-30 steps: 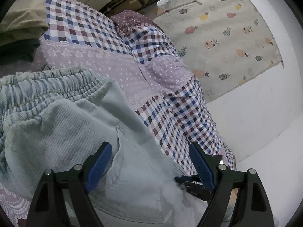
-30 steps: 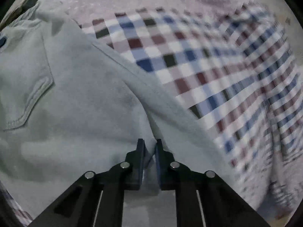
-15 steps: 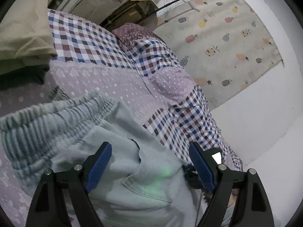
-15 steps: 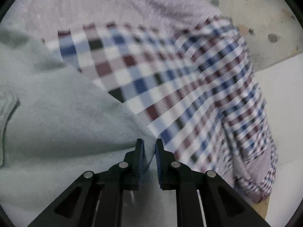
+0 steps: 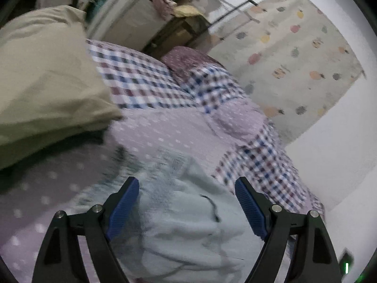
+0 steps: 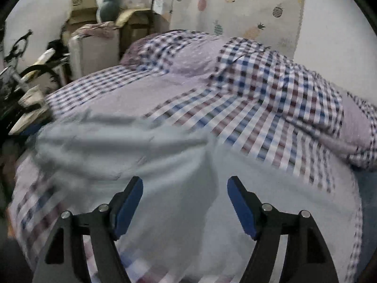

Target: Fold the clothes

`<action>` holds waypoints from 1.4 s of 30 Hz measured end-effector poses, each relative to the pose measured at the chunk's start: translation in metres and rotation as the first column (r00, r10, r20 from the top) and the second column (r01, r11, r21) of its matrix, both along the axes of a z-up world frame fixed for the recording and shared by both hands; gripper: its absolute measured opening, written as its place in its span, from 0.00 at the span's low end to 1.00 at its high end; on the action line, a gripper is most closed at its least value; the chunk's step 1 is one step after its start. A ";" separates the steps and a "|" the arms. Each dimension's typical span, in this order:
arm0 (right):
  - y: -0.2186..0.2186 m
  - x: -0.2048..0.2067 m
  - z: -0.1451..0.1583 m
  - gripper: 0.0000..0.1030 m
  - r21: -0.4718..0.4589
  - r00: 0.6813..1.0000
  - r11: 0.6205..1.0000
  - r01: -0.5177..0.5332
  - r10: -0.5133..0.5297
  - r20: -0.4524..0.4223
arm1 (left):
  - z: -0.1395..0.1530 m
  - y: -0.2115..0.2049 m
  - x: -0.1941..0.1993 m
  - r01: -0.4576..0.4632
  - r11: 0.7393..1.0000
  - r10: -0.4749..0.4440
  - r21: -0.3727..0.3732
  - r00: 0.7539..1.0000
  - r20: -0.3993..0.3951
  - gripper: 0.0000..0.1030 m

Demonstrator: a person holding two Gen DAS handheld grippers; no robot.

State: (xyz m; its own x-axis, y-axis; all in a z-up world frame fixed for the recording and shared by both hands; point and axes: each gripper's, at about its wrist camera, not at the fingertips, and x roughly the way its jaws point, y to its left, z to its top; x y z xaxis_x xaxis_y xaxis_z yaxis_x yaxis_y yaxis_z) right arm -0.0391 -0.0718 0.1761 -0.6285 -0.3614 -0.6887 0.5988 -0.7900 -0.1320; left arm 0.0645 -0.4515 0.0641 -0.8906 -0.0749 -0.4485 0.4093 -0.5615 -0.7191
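Observation:
Pale blue-grey trousers [image 5: 188, 221] lie crumpled on the bed, their gathered waistband toward the far left in the left wrist view. My left gripper [image 5: 186, 202] hovers open above them, blue pads wide apart, nothing held. In the right wrist view the same trousers [image 6: 179, 172] spread across the bed below my right gripper [image 6: 185, 202], which is open with cloth showing between its fingers but not pinched. Both views are motion-blurred.
A checked and dotted purple bedspread [image 5: 165, 127] covers the bed [image 6: 271, 108]. A stack of folded olive and dark clothes [image 5: 42, 89] sits at the left. A pineapple-print cloth [image 5: 294, 59] hangs on the wall; boxes [image 6: 82, 4], a suitcase [image 6: 94, 47] and a bicycle [image 6: 28, 70] stand beyond.
My right gripper has let go of the trousers and opened, pulling back and up. The left gripper has tilted up and back, staying open; the trousers now lie lower in both views.

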 end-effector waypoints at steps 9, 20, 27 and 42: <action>0.009 0.068 -0.102 0.73 -0.081 0.979 0.995 0.063 -0.046 0.197 | -0.026 -0.007 0.038 -0.118 0.990 0.104 0.079 0.982 0.160 0.84; -0.013 0.038 -0.100 0.74 -0.174 0.995 0.983 0.058 -0.043 0.091 | -0.042 -0.009 0.021 -0.041 0.987 0.012 0.158 0.984 0.179 0.84; -0.030 0.028 -0.121 0.73 -0.138 0.978 0.990 -0.018 0.045 0.201 | -0.047 -0.012 0.017 -0.037 0.983 0.004 0.180 0.984 0.179 0.84; -0.019 0.030 -0.092 0.07 -0.216 0.976 0.973 -0.079 0.120 0.182 | -0.068 -0.030 -0.027 0.106 0.965 -0.130 0.238 0.988 0.086 0.62</action>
State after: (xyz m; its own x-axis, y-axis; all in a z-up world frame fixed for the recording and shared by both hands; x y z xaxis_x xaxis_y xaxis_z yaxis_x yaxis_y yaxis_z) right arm -0.0087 -0.0909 0.0841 -0.4450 -0.5626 -0.6967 0.6738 -0.7228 0.1533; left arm 0.0378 -0.4820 -0.0036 -0.8368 0.1448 -0.5280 0.4263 -0.4328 -0.7943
